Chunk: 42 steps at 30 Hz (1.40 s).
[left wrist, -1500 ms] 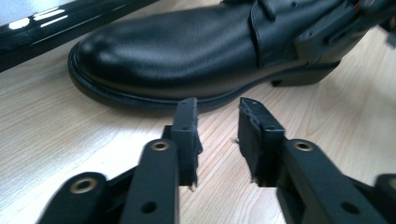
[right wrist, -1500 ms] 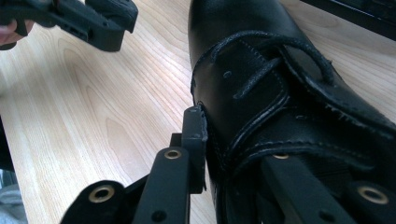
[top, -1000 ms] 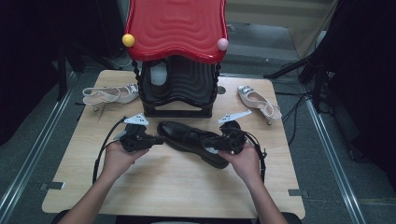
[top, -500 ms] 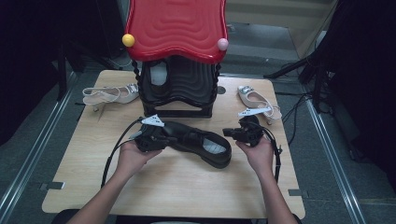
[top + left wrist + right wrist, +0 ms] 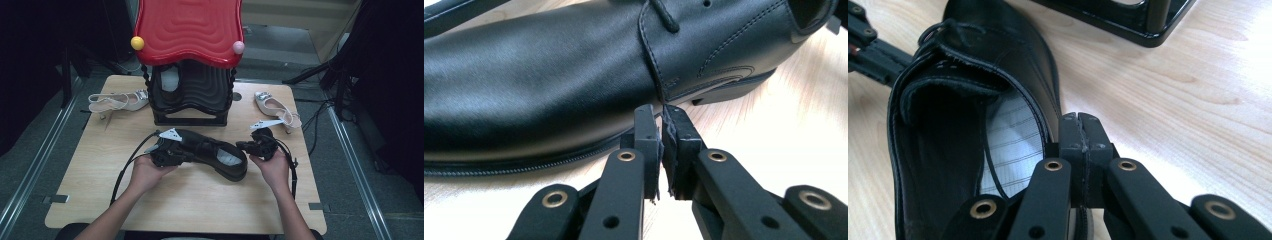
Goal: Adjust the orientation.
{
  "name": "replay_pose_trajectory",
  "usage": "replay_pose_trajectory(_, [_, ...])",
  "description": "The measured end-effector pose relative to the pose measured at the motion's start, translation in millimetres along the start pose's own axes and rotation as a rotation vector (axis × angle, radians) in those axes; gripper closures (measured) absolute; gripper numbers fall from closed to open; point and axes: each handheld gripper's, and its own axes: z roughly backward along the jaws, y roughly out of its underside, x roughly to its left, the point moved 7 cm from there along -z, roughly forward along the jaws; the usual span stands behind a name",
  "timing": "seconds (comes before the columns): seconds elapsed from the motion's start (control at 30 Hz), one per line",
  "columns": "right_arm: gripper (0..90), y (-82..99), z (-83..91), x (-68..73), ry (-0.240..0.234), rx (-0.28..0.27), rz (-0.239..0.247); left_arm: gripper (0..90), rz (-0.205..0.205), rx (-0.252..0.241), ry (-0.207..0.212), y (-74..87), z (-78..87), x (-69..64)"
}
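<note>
pale wooden table (image 5: 200,200), dark surroundings

Light wooden table (image 5: 90,200), grey floor (image 5: 30,150) with metal rails, dark surroundings, beige panel behind

Light wooden table (image 5: 100,200), rectangular with rounded corners, standing between two metal floor rails, is carrying four items. A black rack with a red wavy top (image 5: 190,95) is sitting at the middle of the far edge and is serving as landmark. A black leather lace-up shoe (image 5: 212,152) is lying on its sole just in front of the rack, angled across the board. A pale slingback heel (image 5: 117,101) is lying on its side left of the rack, nearly touching its base. A second pale heel (image 5: 276,107) is resting right of the rack, apart from it, near the table's right edge.
</note>
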Motion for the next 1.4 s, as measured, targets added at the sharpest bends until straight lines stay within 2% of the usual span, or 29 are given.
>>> replay_pose_trajectory(0.13, [90.0,3.2,1.8,5.2,-0.003,0.01,0.013,85.9,0.004,0.002,0.014,0.4,-0.9,-1.4])
replay_pose_trajectory(0.47, [90.0,10.9,5.3,15.4,-0.017,0.017,0.001,85.2,0.003,0.014,0.024,2.1,-1.3,-1.6])
replay_pose_trajectory(0.63, [90.0,15.6,6.9,24.3,-0.022,0.024,0.01,84.9,0.008,0.017,0.03,1.7,-1.9,-0.1])
replay_pose_trajectory(1.03, [90.0,25.7,9.3,41.7,-0.045,0.026,-0.034,84.0,0.025,0.019,0.032,-1.0,-1.2,6.4])
replay_pose_trajectory(1.2, [90.0,30.9,10.7,50.3,-0.05,0.027,-0.078,84.3,0.024,0.01,0.039,-3.3,-3.6,9.3])
replay_pose_trajectory(1.4, [90.0,31.3,9.2,52.5,-0.055,0.028,-0.071,83.7,0.026,0.005,0.042,-6.0,-6.1,11.7])
